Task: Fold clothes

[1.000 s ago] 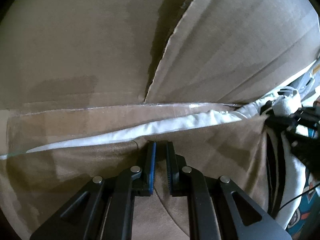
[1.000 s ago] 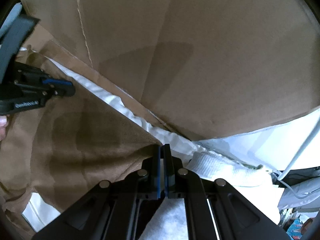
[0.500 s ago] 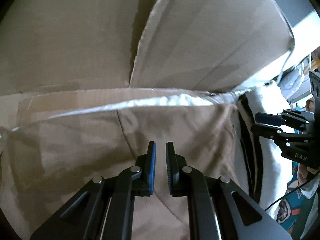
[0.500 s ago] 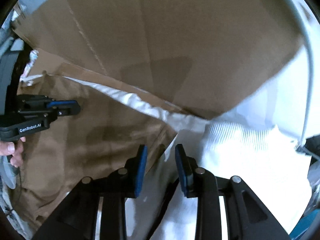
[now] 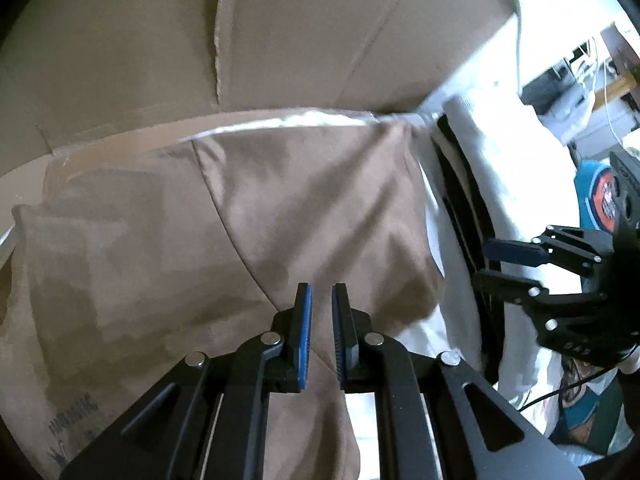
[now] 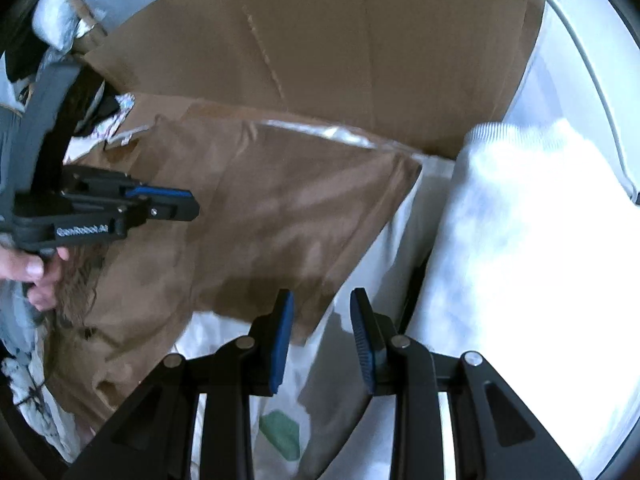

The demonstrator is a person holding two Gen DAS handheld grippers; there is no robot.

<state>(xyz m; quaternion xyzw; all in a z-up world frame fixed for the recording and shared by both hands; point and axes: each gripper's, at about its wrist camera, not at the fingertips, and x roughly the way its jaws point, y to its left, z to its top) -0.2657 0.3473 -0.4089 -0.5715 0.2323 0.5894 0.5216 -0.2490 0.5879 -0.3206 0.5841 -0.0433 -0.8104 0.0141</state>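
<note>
A brown garment [image 5: 300,208] lies folded and flat on cardboard [image 5: 320,40]; the right wrist view shows the same garment [image 6: 280,208] with its right corner near the white clothes. My left gripper [image 5: 322,296] hovers over its near half, fingers slightly apart, nothing between them. From the right wrist view the left gripper [image 6: 196,204] is seen side-on above the cloth, held by a hand [image 6: 32,272]. My right gripper [image 6: 322,300] stands open over the brown garment's lower right edge and a white cloth. It also shows as the right gripper [image 5: 482,264] beside the garment, holding nothing.
A white knit garment [image 6: 520,240] is piled to the right of the brown one. A white piece with black stripes [image 5: 460,184] and a teal printed garment [image 5: 600,188] lie further right. Cardboard [image 6: 360,60] rises behind. A thin white cable [image 6: 580,60] curves at the far right.
The right gripper was shut at the brown garment's edge; it has opened and let go. Both grippers have drawn back from the far edge, and the brown garment now lies flat.
</note>
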